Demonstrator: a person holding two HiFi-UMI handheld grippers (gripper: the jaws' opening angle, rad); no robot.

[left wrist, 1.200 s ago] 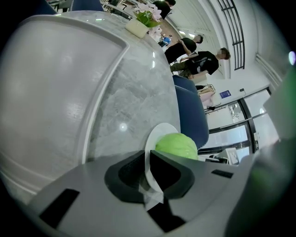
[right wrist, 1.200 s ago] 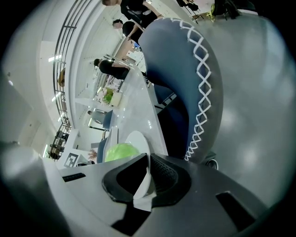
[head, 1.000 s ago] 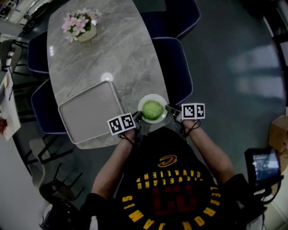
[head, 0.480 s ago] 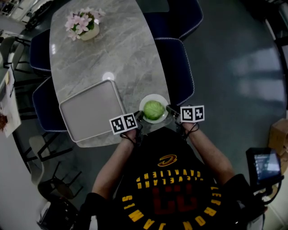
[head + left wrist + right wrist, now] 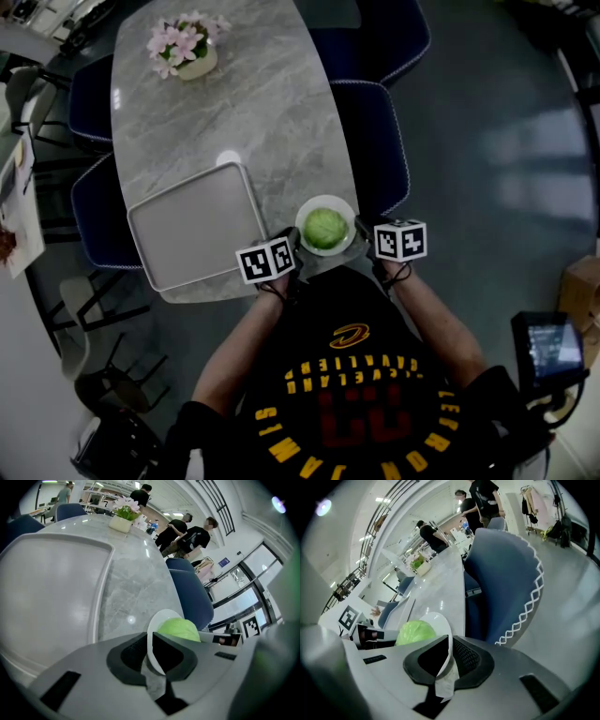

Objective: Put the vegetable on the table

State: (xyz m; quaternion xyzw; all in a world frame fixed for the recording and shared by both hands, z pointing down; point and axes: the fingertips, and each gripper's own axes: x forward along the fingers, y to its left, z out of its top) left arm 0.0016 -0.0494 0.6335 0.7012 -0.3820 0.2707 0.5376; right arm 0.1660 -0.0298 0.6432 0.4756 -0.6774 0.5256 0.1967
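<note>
Now | jaws of my left gripper (image 5: 292, 243) and right gripper (image 5: 362, 231) each pinch the plate (image 5: 339, 205) rim, one on each side | so the cabbage (image 5: 324, 228) sits flat and won't roll | over the bench (image 5: 253, 112) edge, lower middle of the frame

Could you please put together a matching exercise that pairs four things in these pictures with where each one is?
1. round green cabbage
2. rectangular grey tray
3. pink flowers in a cream pot
4. round white plate

A. far end of the grey marble table
B. gripped between the left gripper and right gripper
C. on the plate
D. on the table, left of the plate

Pairs: 1-C, 2-D, 3-A, 4-B
</note>
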